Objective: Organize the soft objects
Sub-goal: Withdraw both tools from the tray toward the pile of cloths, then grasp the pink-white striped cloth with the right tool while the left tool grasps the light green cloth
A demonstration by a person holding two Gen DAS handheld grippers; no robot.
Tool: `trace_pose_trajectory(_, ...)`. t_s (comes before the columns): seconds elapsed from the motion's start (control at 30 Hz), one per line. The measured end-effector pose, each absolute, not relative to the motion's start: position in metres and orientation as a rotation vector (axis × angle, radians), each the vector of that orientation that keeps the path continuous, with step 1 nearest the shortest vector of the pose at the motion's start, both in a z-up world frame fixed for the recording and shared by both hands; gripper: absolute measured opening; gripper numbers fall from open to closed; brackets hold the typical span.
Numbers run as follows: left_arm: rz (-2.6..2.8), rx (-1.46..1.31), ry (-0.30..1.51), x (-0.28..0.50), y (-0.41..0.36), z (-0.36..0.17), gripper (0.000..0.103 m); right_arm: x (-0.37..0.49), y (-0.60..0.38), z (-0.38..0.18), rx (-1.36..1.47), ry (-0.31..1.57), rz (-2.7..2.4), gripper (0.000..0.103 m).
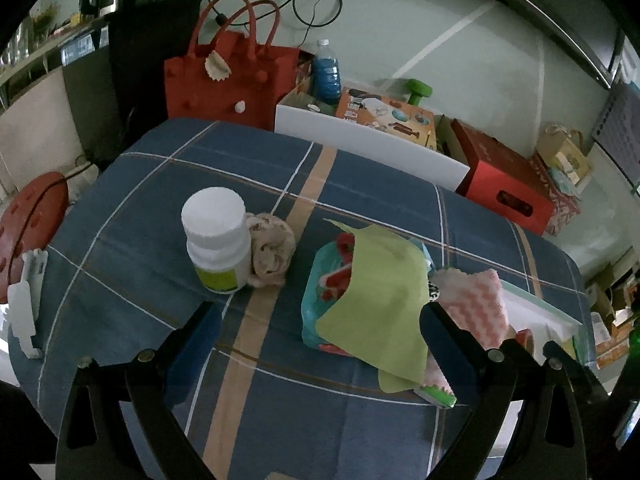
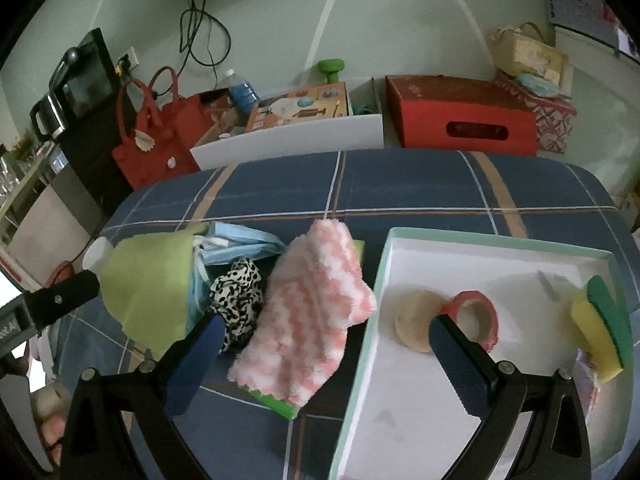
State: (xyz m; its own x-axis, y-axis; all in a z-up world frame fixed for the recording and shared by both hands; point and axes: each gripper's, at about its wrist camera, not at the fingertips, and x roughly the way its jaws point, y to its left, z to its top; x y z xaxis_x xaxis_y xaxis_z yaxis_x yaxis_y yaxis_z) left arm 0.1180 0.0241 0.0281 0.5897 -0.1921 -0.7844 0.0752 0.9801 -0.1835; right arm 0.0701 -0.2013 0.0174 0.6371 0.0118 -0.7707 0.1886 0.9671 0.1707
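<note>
A pink-and-white fluffy cloth [image 2: 312, 312] lies on the blue plaid table, over a green-edged pad [image 2: 280, 404], just left of a white tray [image 2: 400, 400] with a mint rim. My right gripper [image 2: 327, 322] hovers open over the cloth and the tray's left rim. Left of the cloth lie a leopard scrunchie [image 2: 238, 300], blue face masks [image 2: 240, 246] and a lime-green cloth [image 2: 148, 284]. In the left wrist view the lime-green cloth [image 1: 380, 292] drapes over a teal packet [image 1: 320, 280], between the fingers of my open left gripper [image 1: 320, 332]. A beige scrunchie [image 1: 270, 256] rests against a white bottle [image 1: 216, 240].
The tray holds two tape rolls [image 2: 476, 316] and a yellow-green sponge [image 2: 604, 328]. Beyond the table's far edge stand a red bag [image 1: 224, 80], a white box [image 1: 360, 140] and a red carton [image 2: 460, 116]. A red stool [image 1: 32, 224] is at the left.
</note>
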Motion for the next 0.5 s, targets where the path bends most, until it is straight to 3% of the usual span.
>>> trace_pose_trajectory(0.13,-0.175,-0.134,0.936,0.122,0.023,0.024,0.099,0.076,-0.200,0.009,0.238,0.890,-0.103,0.101)
trace_pose_trajectory(0.27,-0.204,-0.092,0.942,0.125,0.015,0.023,0.099,0.083,-0.199,0.002,0.243,0.898,-0.084,0.086)
trace_pose_trajectory(0.5,-0.247,-0.003,0.956,0.130,-0.007,0.022,0.099,0.086,-0.200,-0.003,0.260,0.897,-0.062,0.070)
